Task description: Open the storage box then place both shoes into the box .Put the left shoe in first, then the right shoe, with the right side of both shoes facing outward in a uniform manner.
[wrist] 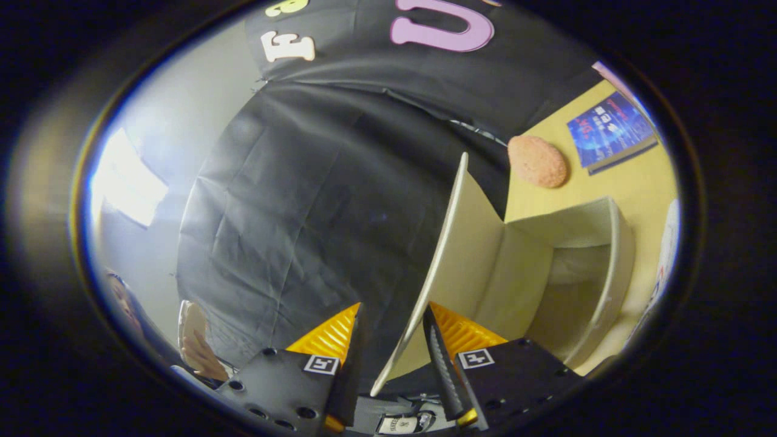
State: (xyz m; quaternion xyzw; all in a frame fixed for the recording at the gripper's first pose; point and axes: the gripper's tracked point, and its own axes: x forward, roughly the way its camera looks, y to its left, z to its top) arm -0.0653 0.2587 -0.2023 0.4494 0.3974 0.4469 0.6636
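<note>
At the bottom centre of the frame the gripper point(391, 340) is seen with its two fingers parted by a moderate gap, and the lower edge of the box lid point(449, 255) stands between them. The right finger lies close against the lid's edge, the left finger is clearly apart from it — so the lid is not clamped from both sides, and whether the right finger actually touches cannot be told.

Just beyond, at lower right, the storage box point(616, 267) is seen open and with nothing visible inside, its lid raised steeply. No shoe can be made out with certainty; a pale shape at the far right edge is too cut off to name.

A slip is judged the main risk — a lid held by one finger alone could fall shut again.

Farther off, upper right, a pink oval object point(537, 161) and a blue book point(613, 130) lie on the yellow table point(637, 182), well clear.
</note>
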